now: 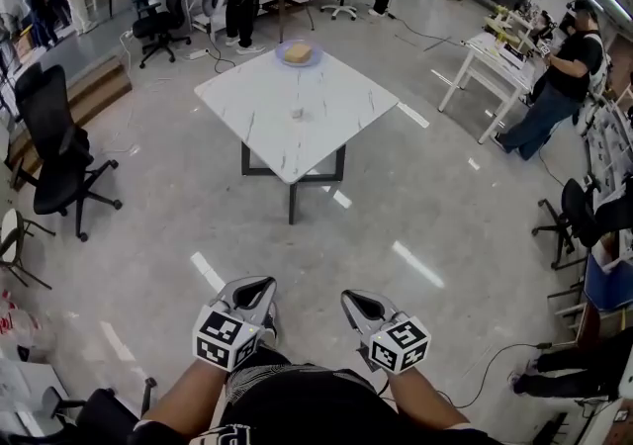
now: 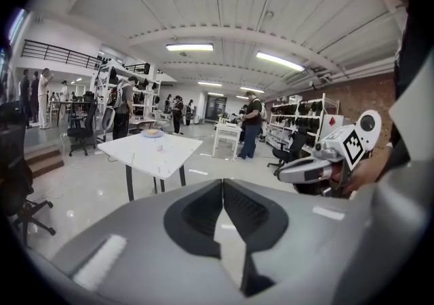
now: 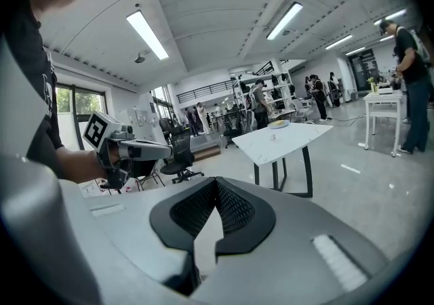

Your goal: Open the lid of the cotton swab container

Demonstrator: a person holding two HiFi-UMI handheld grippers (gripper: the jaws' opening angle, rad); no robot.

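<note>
In a busy workshop, a white worktop [image 1: 336, 107] stands well ahead of the left claw [image 1: 255, 285] and right claw [image 1: 356, 300], both pressed together and empty. The cotton swab container [image 1: 297, 114], mid-worktop, is too small to make out.

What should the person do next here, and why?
Probably walk toward the white marble-patterned square table, because the small pale object at its middle, likely the swab container, is far beyond the left gripper and right gripper, both with jaws shut and empty.
</note>
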